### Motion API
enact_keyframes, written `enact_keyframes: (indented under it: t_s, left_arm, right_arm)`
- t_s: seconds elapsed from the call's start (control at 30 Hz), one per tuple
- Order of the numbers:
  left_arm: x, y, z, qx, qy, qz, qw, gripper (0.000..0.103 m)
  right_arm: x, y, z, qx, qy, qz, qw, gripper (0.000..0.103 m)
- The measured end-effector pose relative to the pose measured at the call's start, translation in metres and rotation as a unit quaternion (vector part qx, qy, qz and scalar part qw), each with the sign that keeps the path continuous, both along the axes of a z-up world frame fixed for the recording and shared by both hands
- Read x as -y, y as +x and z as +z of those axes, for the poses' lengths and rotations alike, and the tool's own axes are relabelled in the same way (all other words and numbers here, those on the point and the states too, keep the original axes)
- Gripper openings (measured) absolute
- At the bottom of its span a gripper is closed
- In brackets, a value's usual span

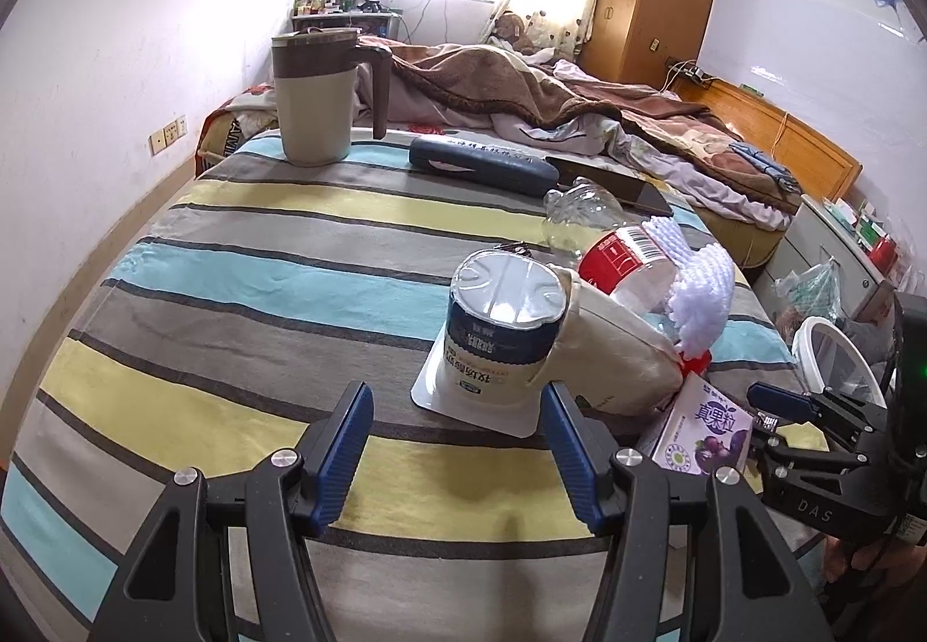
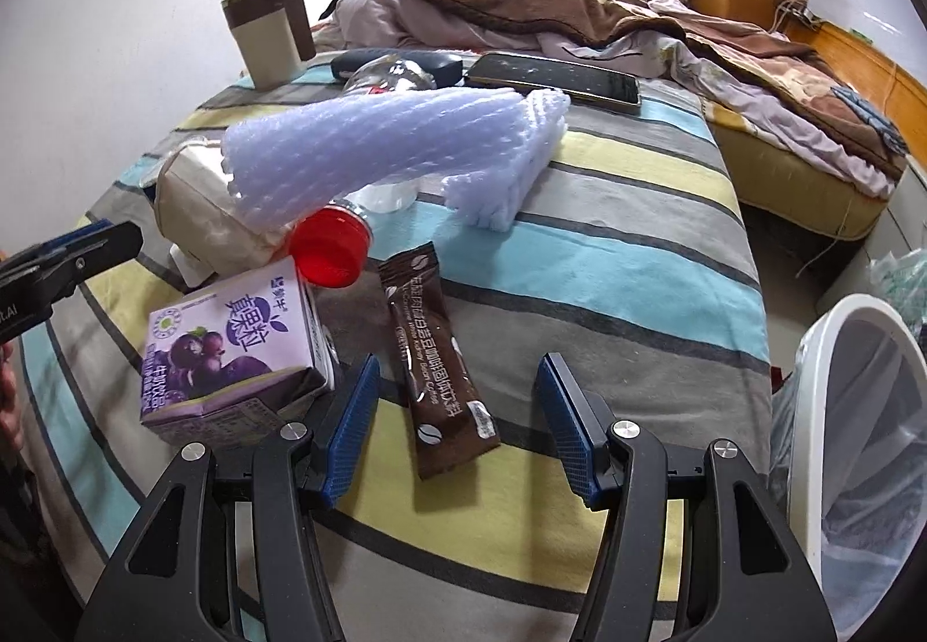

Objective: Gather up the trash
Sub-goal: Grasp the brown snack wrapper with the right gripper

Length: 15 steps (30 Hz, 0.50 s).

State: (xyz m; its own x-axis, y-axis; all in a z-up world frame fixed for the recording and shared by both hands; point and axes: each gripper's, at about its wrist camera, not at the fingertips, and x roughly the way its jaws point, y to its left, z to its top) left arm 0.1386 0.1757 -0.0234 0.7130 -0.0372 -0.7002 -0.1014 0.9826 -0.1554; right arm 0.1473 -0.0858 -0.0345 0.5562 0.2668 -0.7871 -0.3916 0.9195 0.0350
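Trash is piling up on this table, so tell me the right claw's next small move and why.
Probably ease the right claw down onto the coffee sachet and close. Its jaws stand open with nothing gripped, the sachet lies flat between them, and the bin waits just right.

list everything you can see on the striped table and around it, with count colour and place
upside-down yogurt cup: 1, white and navy, ahead of left gripper
purple milk carton: 1, near table edge
brown coffee sachet: 1, flat, ahead of right gripper
clear plastic bottle with red cap: 1, lying
white foam net sleeve: 1, over bottle
beige lidded jug: 1, far corner
dark glasses case: 1, far side
black phone: 1, far side
white bin: 1, beside table
left gripper: open
right gripper: open
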Motion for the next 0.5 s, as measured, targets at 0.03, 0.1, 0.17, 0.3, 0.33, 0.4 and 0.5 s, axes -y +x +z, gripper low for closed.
enact_keyframes:
  t_s: [0.03,0.1,0.17,0.3,0.33,0.4,0.5]
  left_arm:
    - [-0.001,0.001,-0.001,-0.001,0.0,0.0,1.0,0.06]
    - [-0.001,0.004,-0.003,-0.004,0.003,-0.002,1.0,0.06]
    - [-0.002,0.007,-0.004,-0.005,0.004,-0.002,1.0,0.06]
    - [-0.002,0.014,-0.004,-0.006,0.007,-0.005,0.9999,0.06]
    - [-0.002,0.017,-0.005,-0.008,0.009,-0.006,0.9999,0.06]
    - [-0.002,0.022,-0.005,-0.013,0.01,-0.009,0.9998,0.06]
    - [0.002,0.029,-0.002,-0.007,0.021,-0.018,0.9996,0.061]
  right_arm:
    - [0.001,0.0,0.001,0.003,-0.003,-0.005,1.0,0.042]
    - [0.004,0.001,0.001,0.004,-0.001,-0.014,1.0,0.034]
    - [0.01,0.002,0.002,0.001,0.009,-0.024,1.0,0.026]
    - [0.012,0.002,0.001,0.0,0.021,-0.032,0.999,0.025]
    - [0.012,0.002,0.001,0.0,0.022,-0.032,0.999,0.025]
    - [0.013,0.003,0.0,-0.001,0.025,-0.035,0.999,0.025]
    - [0.015,0.003,0.0,-0.003,0.031,-0.039,0.999,0.025]
